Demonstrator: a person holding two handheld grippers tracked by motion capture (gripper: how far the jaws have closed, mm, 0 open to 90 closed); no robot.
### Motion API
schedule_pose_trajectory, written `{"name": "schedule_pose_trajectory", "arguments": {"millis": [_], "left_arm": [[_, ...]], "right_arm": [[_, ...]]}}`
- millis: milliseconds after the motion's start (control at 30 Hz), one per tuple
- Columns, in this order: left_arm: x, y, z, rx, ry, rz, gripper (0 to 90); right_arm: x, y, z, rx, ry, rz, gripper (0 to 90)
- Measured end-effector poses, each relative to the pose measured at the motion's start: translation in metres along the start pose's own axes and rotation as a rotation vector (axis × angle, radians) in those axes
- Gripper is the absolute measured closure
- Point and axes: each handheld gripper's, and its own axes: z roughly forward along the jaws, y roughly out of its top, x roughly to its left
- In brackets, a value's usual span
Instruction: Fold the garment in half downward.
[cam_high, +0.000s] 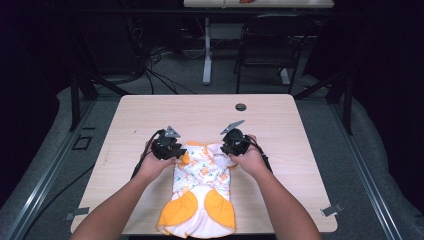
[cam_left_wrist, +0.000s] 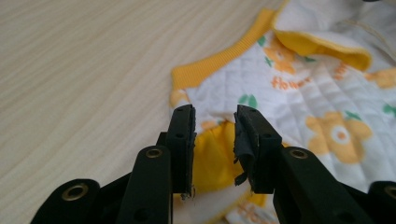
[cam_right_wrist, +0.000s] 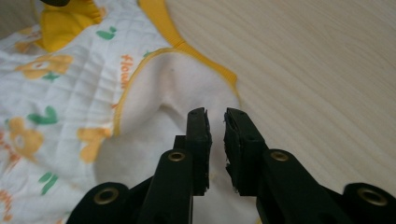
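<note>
I see a baby garment lying flat at the near middle of the counter — white quilted cloth, yellow trim, orange flower prints. Partial orange lettering reads "flower" in the left gripper view. Left gripper hangs over its yellow edge, fingers apart, gripping nothing. Right gripper sits over a white flap — fingers slightly apart, empty.

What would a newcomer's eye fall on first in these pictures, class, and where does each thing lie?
First, the white baby garment with orange flower print and orange patches, spread at the near middle of the wooden table. Next, the two black grippers at its far end: the left gripper and the right gripper, each open over the cloth. A small dark hole marks the table's far side.
</note>
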Motion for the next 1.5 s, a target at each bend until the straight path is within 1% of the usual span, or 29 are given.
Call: {"name": "schedule_pose_trajectory", "arguments": {"millis": [67, 167, 233, 367, 433, 467, 500, 533, 567, 633, 700, 733, 767, 800, 833, 900, 967, 1033, 1067, 1100, 1167, 1200, 1267, 1300, 1333, 1367, 1400, 1433, 1500], "left_arm": [[0.002, 0.002, 0.005, 0.002, 0.006, -0.001, 65.8], [0.006, 0.005, 0.012, 0.012, 0.034, 0.019, 60.6], [0.007, 0.004, 0.015, 0.012, 0.034, 0.013, 57.5], [0.010, 0.000, 0.022, 0.041, 0.042, 0.001, 55.2], [0.011, -0.002, 0.024, 0.043, 0.036, -0.005, 53.8], [0.011, -0.003, 0.025, 0.039, 0.043, -0.008, 53.5], [0.011, -0.005, 0.026, 0.038, 0.042, -0.010, 52.8], [0.011, -0.006, 0.027, 0.037, 0.037, -0.013, 52.5], [0.011, -0.006, 0.027, 0.039, 0.037, -0.010, 52.2], [0.012, -0.007, 0.028, 0.044, 0.030, -0.011, 52.2], [0.012, -0.007, 0.028, 0.051, 0.020, -0.023, 52.7], [0.013, -0.008, 0.028, 0.060, 0.014, -0.024, 53.1], [0.013, -0.009, 0.029, 0.063, 0.009, -0.020, 54.5], [0.013, -0.009, 0.029, 0.062, 0.008, -0.021, 55.5], [0.013, -0.009, 0.029, 0.057, 0.000, -0.033, 56.0], [0.014, -0.010, 0.029, 0.061, -0.001, -0.038, 56.4], [0.015, -0.010, 0.030, 0.056, -0.009, -0.043, 56.7], [0.015, -0.011, 0.030, 0.053, -0.020, -0.052, 57.0], [0.016, -0.012, 0.029, 0.047, -0.023, -0.052, 58.0], [0.016, -0.012, 0.029, 0.044, -0.026, -0.053, 58.2], [0.016, -0.012, 0.029, 0.041, -0.034, -0.050, 62.3], [0.015, -0.012, 0.029, 0.041, -0.042, -0.048, 65.4], [0.014, -0.012, 0.029, 0.037, -0.051, -0.043, 69.0], [0.014, -0.013, 0.029, 0.032, -0.054, -0.044, 71.7], [0.014, -0.013, 0.029, 0.030, -0.059, -0.046, 71.7], [0.013, -0.012, 0.029, 0.037, -0.067, -0.042, 76.7], [0.013, -0.012, 0.029, 0.037, -0.067, -0.042, 78.7], [0.012, -0.012, 0.029, 0.041, -0.064, -0.036, 80.4], [0.011, -0.011, 0.029, 0.041, -0.064, -0.041, 81.5]], "right_arm": [[-0.003, 0.003, 0.006, 0.005, -0.010, 0.006, 75.1], [-0.005, 0.006, 0.014, 0.001, -0.015, 0.022, 72.2], [-0.005, 0.007, 0.018, 0.001, -0.010, 0.026, 70.5], [-0.006, 0.008, 0.026, 0.014, -0.023, 0.028, 66.1], [-0.007, 0.007, 0.030, 0.021, -0.029, 0.045, 63.2], [-0.008, 0.007, 0.031, 0.026, -0.024, 0.044, 61.8], [-0.008, 0.006, 0.032, 0.030, -0.022, 0.057, 61.1], [-0.008, 0.005, 0.036, 0.015, -0.014, 0.086, 60.0], [-0.009, 0.005, 0.035, 0.040, -0.011, 0.079, 59.4], [-0.010, 0.004, 0.037, 0.051, -0.009, 0.090, 58.8], [-0.010, 0.004, 0.039, 0.074, -0.016, 0.069, 58.8], [-0.010, 0.002, 0.041, 0.058, -0.016, 0.075, 58.7], [-0.011, 0.003, 0.041, 0.069, -0.014, 0.075, 58.7], [-0.011, 0.002, 0.042, 0.053, -0.007, 0.093, 58.7], [-0.013, 0.002, 0.041, 0.064, -0.003, 0.090, 58.7], [-0.014, 0.001, 0.042, 0.056, 0.015, 0.126, 59.5], [-0.016, 0.000, 0.041, 0.058, 0.030, 0.140, 60.3], [-0.016, 0.000, 0.041, 0.056, 0.033, 0.137, 62.1], [-0.015, 0.000, 0.042, 0.053, 0.044, 0.136, 68.1], [-0.016, 0.001, 0.041, 0.064, 0.054, 0.129, 69.8], [-0.015, 0.001, 0.041, 0.064, 0.059, 0.128, 71.4], [-0.014, 0.001, 0.041, 0.063, 0.063, 0.130, 75.0], [-0.013, 0.001, 0.042, 0.057, 0.062, 0.132, 75.6], [-0.013, 0.001, 0.041, 0.065, 0.062, 0.125, 76.6], [-0.012, 0.001, 0.041, 0.063, 0.060, 0.124, 78.3], [-0.008, 0.001, 0.042, 0.042, 0.056, 0.112, 81.2], [-0.006, 0.000, 0.044, 0.014, 0.048, 0.118, 82.6], [-0.006, 0.002, 0.042, 0.051, 0.051, 0.076, 84.0], [-0.005, 0.002, 0.041, 0.060, 0.043, 0.055, 85.5]]}}
